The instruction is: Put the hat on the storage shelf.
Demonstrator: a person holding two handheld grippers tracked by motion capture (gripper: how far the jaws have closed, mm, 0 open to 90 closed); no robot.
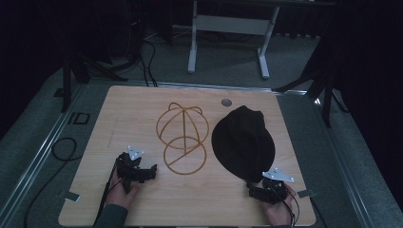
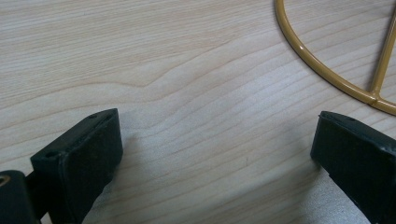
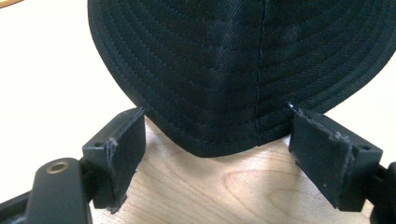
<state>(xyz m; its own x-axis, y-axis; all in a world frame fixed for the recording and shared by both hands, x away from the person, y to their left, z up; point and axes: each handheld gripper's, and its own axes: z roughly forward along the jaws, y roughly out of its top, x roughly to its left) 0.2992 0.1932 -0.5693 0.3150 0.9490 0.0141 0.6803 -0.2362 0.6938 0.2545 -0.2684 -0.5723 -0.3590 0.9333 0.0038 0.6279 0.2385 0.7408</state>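
A black bucket hat point(image 1: 243, 142) lies flat on the wooden table point(image 1: 133, 109), right of a gold wire hat stand point(image 1: 183, 138) (tipped on its side). The right gripper point(image 3: 217, 154) gapes around the brim's edge; the left gripper point(image 2: 217, 158) is spread wide over bare wood.

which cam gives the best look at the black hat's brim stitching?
The right gripper view: the black hat sits close, with its brim's stitch rows and seam sharp between the open jaws of the right gripper. The high view shows the whole hat beside the gold wire stand, but as a dark, detail-free shape.
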